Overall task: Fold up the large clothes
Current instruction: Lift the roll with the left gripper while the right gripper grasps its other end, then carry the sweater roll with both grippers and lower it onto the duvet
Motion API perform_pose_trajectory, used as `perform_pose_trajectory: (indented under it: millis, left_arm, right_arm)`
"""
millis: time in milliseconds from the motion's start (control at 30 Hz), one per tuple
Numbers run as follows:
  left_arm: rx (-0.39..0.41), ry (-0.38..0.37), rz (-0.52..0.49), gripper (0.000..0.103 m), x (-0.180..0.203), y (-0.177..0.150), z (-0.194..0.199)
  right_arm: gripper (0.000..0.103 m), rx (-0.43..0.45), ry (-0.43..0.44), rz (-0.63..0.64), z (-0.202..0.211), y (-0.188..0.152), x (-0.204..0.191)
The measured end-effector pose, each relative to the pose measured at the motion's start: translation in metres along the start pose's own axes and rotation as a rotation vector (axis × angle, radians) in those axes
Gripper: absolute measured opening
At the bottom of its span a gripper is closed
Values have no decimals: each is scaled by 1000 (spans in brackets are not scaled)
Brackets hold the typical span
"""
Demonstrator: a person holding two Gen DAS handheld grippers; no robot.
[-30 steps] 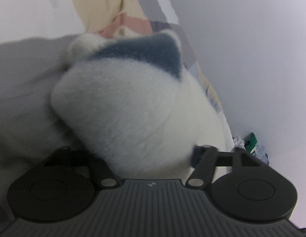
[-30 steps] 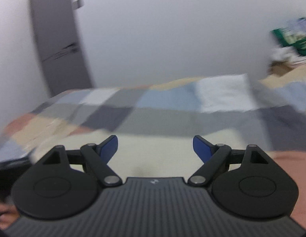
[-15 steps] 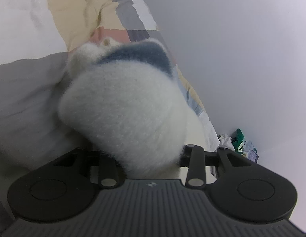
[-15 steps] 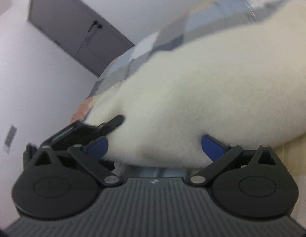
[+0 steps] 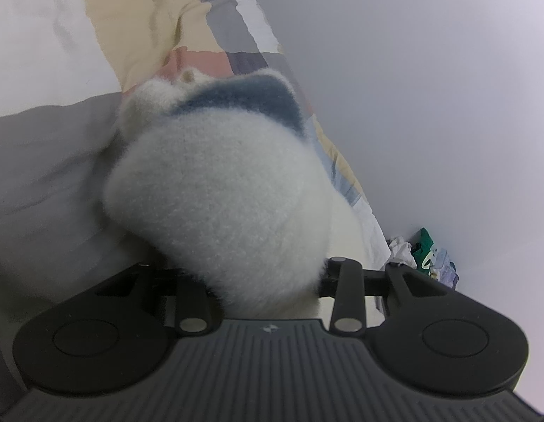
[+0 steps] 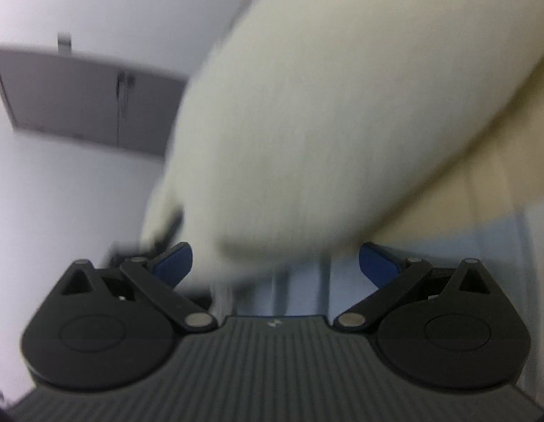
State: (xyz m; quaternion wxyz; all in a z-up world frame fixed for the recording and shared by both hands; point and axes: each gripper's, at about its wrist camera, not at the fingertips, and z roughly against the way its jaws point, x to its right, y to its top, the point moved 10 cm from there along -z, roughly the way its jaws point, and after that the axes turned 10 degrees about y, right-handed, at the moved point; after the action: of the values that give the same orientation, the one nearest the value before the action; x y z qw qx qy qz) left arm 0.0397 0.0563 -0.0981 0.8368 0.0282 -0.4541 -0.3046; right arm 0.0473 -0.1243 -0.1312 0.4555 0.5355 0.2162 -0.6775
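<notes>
Mostly fluffy white garment (image 5: pixel 219 190), blue-banded.

Garment (image 5: pixel 215 190) lies on the bedspread (image 5: pixel 138 28) — door (image 6: pixel 82 98) behind.

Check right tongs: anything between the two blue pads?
Right wrist view: the right tongs stand open, and the fluffy white garment hangs between and above the blue pads, blurred; contact unclear.
</notes>
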Motion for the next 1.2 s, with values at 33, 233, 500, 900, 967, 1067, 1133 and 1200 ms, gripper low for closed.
perform_pose_trajectory:
  millis: [33,233,500,900,967,1067,1133,1200]
  left_arm:
    - [-2,1,-1,43,0,0,0]
    - [-1,-2,10,43,-1,-1,0]
    - [-13,-11,40,45,-7,-2,-2]
    - [20,16,-62,45,-1,-17,16]
    - [24,11,-53,45,-3,-18,24]
    - [27,-5,-44,45,-5,-16,37]
    - [33,-20,-39,45,-5,-17,47]
    - [45,-27,-51,45,-4,-18,56]
  right_arm:
    - [103,66,-18,5,6,13,2]
    - [103,291,-47,-178,43,59,38]
    - [103,398,-87,-211,65,88,55]
    - [64,322,-155,14,81,96,31]
    - [64,317,-137,117,86,92,11]
    - [64,309,-93,187,98,82,-10]
    - [64,305,-71,232,105,75,-24]
    - [64,293,-54,260,114,67,-33]
